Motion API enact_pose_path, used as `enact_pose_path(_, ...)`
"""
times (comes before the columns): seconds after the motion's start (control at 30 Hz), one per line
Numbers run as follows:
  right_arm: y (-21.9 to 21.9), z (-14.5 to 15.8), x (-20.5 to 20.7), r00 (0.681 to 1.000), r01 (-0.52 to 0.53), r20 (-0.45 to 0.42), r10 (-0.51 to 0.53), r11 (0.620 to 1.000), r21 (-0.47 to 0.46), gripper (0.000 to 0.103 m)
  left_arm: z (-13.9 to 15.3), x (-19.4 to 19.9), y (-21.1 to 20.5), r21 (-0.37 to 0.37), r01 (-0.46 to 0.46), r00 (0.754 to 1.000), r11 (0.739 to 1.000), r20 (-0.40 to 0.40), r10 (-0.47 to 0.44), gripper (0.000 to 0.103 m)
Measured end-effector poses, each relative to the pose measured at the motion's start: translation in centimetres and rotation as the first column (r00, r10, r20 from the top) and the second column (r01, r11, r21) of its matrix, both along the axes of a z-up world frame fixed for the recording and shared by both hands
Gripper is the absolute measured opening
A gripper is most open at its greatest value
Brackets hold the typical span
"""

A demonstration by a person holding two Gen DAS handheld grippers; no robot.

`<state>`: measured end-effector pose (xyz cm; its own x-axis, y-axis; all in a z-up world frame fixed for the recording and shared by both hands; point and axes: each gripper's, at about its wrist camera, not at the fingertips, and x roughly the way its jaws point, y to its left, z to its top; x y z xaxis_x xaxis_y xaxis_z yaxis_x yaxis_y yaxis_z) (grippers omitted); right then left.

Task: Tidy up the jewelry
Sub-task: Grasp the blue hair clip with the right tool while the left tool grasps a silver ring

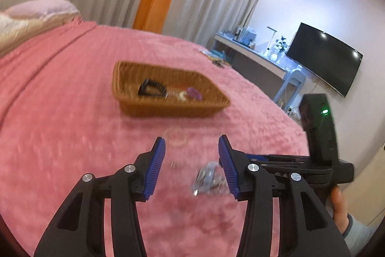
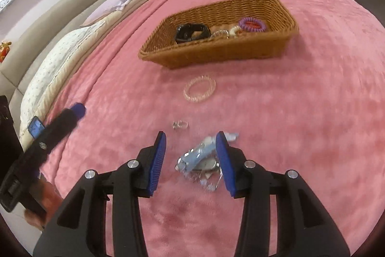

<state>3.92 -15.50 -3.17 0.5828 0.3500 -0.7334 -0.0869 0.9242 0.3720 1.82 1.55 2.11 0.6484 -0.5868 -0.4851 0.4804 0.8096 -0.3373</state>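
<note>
The small heap of silvery jewelry [image 2: 203, 166] lies on the pink blanket [image 2: 300, 124] near the wicker basket [image 2: 216, 49], its long axis running slantwise away toward the basket. It sits just ahead of the right gripper [image 2: 191, 161], partly between the parted, empty jaws, so I judge this hand nearer. The left gripper [image 1: 192, 166], also parted and empty, has the heap off to its right; no writing is readable.

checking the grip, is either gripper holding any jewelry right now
Nothing is held: left gripper and right gripper are both open above the pink blanket.
</note>
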Motion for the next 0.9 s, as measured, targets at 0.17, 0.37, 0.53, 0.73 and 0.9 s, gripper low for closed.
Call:
enact_pose_path(0.17,0.6,-1.6,-0.2,0.999,0.020,-0.051,-0.018,0.999,0.027,0.040,-3.1,0.8,0.5,-0.027,-0.012,0.998,1.000,-0.058,0.010,0.045)
enact_pose_path(0.37,0.3,-3.7,1.1,0.991,0.069,-0.121,-0.063,0.997,0.043,0.040,-5.3,2.1,0.3,0.000,-0.003,0.993,1.000,-0.117,0.003,0.045)
enact_pose_path(0.53,0.3,-4.4,2.1,0.988,0.097,-0.132,-0.086,0.992,0.081,0.040,-6.0,2.6,0.1,0.017,0.000,0.991,1.000,-0.133,0.003,0.045)
enact_pose_path(0.73,0.8,-4.8,2.9,0.984,0.118,-0.137,-0.111,0.992,0.043,0.024,-6.4,2.8,0.1,0.021,0.003,0.989,1.000,-0.149,0.000,0.045)
enact_pose_path(0.9,0.1,-4.2,2.2,0.990,0.110,-0.090,-0.109,0.994,0.011,0.009,-6.9,3.5,-0.4,0.077,0.010,0.980,0.997,-0.198,0.006,0.043)
